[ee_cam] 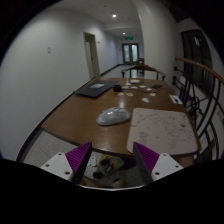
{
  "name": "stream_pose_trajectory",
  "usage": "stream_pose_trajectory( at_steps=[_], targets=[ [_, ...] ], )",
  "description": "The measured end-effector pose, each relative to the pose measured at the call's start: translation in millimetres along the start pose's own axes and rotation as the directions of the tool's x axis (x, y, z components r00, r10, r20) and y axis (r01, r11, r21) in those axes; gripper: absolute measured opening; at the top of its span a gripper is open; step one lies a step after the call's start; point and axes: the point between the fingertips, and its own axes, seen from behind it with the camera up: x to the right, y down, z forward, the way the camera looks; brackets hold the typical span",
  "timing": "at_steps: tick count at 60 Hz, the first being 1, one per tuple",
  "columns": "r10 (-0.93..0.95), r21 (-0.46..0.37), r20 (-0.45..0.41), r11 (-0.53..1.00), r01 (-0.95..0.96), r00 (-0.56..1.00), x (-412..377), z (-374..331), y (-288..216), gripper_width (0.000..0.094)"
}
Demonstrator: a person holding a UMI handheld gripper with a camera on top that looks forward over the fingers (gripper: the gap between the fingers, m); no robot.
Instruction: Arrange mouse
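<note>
A grey mouse [112,116] lies on the brown wooden table [80,115], well beyond my fingers and a little left of a white printed sheet [165,128]. My gripper [113,160] is held back at the table's near edge, above it. Its fingers are open, with the purple pads [78,158] wide apart and nothing held between them. Below the gap between the fingers I see a blurred dark and yellowish thing [108,172] that I cannot identify.
A closed dark laptop [95,89] lies at the far left of the table. Small items and papers [145,88] lie further back. A chair [190,85] stands along the right side. A corridor with doors runs behind.
</note>
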Motion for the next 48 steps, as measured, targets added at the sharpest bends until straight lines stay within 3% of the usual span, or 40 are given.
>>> stream_pose_trajectory(
  at_steps=[11,24,41,45,48],
  targets=[
    [-0.024,-0.045,0.038,0.999,0.026,0.999,-9,29,-1,0.0844],
    [-0.044,-0.061,-0.042,0.997,0.041,0.998,13,20,-14,0.0854],
    [-0.032,-0.156,-0.107,0.988,0.015,0.994,43,-11,-9,0.0838],
    [-0.022,-0.169,-0.121,0.986,0.001,0.992,55,-26,-2,0.0548],
    [0.006,-0.16,-0.1,0.987,-0.022,0.995,52,-33,0,0.047]
  ],
)
